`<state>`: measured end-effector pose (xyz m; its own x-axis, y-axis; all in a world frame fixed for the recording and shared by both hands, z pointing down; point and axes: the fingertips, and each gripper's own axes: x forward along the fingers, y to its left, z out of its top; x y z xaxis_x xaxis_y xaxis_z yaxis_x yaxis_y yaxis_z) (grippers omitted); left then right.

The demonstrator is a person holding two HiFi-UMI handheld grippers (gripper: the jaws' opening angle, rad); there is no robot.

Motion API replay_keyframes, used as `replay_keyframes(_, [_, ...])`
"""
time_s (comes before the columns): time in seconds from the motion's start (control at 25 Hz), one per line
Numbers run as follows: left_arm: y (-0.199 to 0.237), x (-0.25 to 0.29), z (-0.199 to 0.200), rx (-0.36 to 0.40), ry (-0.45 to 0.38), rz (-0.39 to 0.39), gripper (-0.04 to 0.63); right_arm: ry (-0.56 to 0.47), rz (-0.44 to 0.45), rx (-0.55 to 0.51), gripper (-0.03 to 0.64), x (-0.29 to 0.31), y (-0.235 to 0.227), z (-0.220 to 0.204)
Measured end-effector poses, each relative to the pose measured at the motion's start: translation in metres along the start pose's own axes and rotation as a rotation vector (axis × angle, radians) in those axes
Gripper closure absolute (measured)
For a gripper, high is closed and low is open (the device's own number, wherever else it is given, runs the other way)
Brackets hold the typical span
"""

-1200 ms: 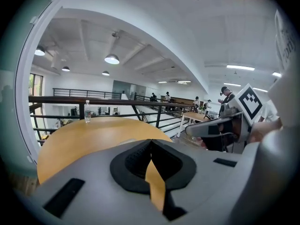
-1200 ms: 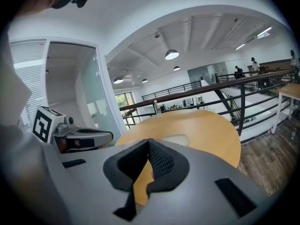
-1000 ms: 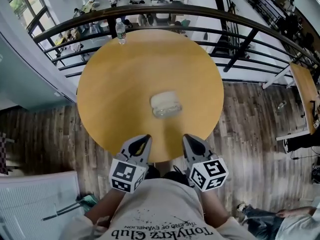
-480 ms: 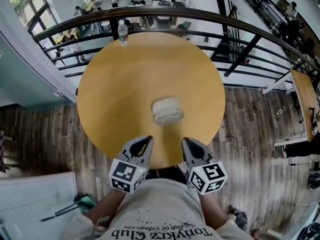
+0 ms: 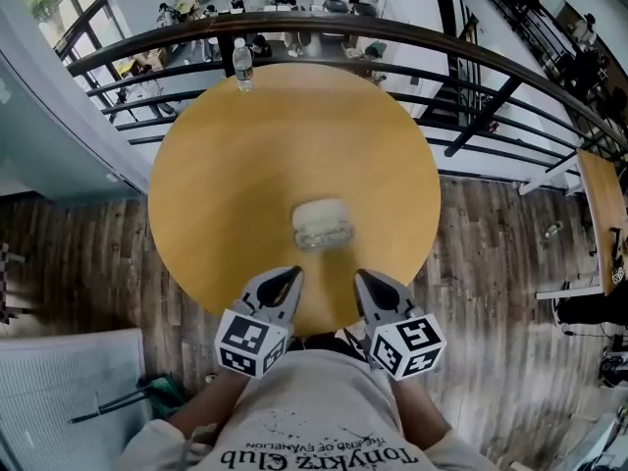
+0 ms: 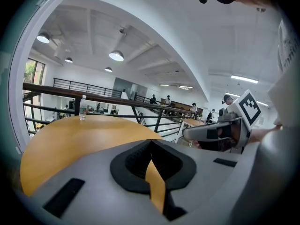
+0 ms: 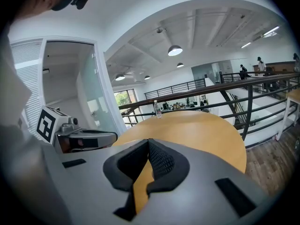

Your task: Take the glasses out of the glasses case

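A pale, translucent glasses case [image 5: 322, 224] lies closed on the round wooden table [image 5: 226, 175], a little nearer than its middle. Whether glasses are inside I cannot tell. My left gripper [image 5: 280, 285] hovers at the table's near edge, short of the case and to its left, jaws shut on nothing. My right gripper [image 5: 369, 283] sits beside it, short of the case and to its right, also shut and empty. The case does not show in either gripper view. The left gripper [image 6: 151, 143] and right gripper [image 7: 148, 142] each show only tabletop beyond closed tips.
A clear water bottle [image 5: 243, 65] stands at the table's far edge, beside a dark metal railing [image 5: 392, 32] that curves round the table's far side. Wooden flooring [image 5: 491, 263] lies to the right. The person's torso in a light shirt [image 5: 314, 410] is just behind both grippers.
The head view has drifted slightly, so the table and case sit a bit lower in the picture. Both grippers stay shut at the near edge, and the case is untouched.
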<state>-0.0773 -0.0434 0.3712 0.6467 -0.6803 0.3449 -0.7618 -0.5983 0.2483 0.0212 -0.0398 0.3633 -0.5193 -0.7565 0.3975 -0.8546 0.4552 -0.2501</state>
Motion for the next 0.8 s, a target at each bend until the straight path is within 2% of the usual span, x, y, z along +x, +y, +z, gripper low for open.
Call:
replay_keyframes(0.4, [0.006,0.019,-0.002,0.011,0.023,0.009,0.571,0.006,0.026,0.009,0.592,0.011,-0.017,-0.001])
replay_keyframes(0.8, [0.022,0.049,-0.012,0.019,0.082,-0.001,0.571,0.044,0.016,0.014,0.592,0.034,-0.042,-0.009])
